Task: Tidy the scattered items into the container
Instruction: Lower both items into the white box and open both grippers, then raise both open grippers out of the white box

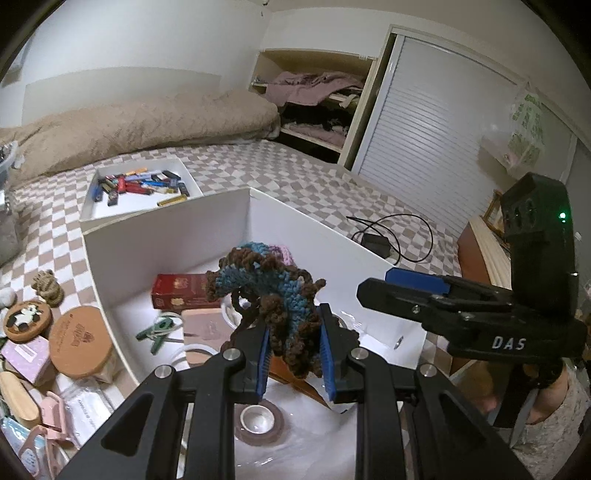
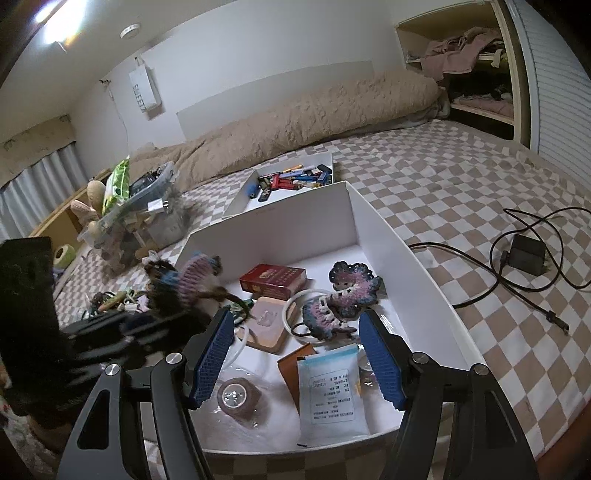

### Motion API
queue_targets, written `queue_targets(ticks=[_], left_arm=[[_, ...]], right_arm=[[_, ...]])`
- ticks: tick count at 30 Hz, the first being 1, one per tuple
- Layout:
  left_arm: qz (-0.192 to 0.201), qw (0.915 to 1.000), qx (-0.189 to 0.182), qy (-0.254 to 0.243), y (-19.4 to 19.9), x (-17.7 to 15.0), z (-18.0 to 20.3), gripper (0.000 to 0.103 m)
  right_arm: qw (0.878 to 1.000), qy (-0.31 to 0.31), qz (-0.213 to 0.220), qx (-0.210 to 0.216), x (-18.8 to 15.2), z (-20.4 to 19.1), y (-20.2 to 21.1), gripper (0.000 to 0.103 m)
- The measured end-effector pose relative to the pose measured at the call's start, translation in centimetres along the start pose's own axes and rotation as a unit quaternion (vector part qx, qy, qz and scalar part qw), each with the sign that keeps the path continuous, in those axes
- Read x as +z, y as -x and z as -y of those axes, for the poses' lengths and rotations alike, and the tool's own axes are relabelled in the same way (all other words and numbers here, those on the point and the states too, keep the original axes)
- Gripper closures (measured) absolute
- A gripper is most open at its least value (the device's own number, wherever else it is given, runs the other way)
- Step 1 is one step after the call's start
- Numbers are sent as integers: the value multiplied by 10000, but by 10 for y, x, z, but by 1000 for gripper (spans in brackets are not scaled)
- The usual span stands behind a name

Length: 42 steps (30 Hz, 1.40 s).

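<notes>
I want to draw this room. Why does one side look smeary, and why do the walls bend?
Right wrist view: the left hand-held gripper and its crochet piece are motion-blurred; a ceiling lamp glares top left. Both views: the fisheye lens curves the white box and the walls. Left wrist view: mostly sharp.

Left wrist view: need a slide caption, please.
Left gripper holds a crocheted piece above the white box.

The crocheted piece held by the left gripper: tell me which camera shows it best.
The left wrist view. There the crocheted piece sits sharp and centred, pinched in the left gripper above the white box. The right wrist view shows it only blurred at the left edge.
</notes>
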<state>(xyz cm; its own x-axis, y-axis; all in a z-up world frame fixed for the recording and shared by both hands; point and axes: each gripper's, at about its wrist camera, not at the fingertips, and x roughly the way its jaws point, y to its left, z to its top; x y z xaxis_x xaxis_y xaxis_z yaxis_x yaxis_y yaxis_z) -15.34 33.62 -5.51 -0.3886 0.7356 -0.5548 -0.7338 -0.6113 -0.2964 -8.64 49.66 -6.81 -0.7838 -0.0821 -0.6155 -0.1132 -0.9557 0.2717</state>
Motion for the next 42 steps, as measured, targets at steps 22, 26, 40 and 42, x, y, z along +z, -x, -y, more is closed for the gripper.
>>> queue_targets(ticks=[22, 26, 40, 42], left_arm=[[91, 9994, 320, 48, 17, -7, -9, 7], [106, 9992, 372, 64, 21, -7, -9, 7], [261, 9980, 573, -41, 44, -7, -4, 0], [279, 9978, 600, -66, 47, -7, -3, 0]], right_arm=[[9995, -192, 222, 84, 1, -7, 11, 11], [9996, -68, 250, -129, -3, -9, 14, 0], [9990, -53, 201, -408, -23, -10, 23, 0], [9989, -67, 223, -419, -23, -10, 26, 0]])
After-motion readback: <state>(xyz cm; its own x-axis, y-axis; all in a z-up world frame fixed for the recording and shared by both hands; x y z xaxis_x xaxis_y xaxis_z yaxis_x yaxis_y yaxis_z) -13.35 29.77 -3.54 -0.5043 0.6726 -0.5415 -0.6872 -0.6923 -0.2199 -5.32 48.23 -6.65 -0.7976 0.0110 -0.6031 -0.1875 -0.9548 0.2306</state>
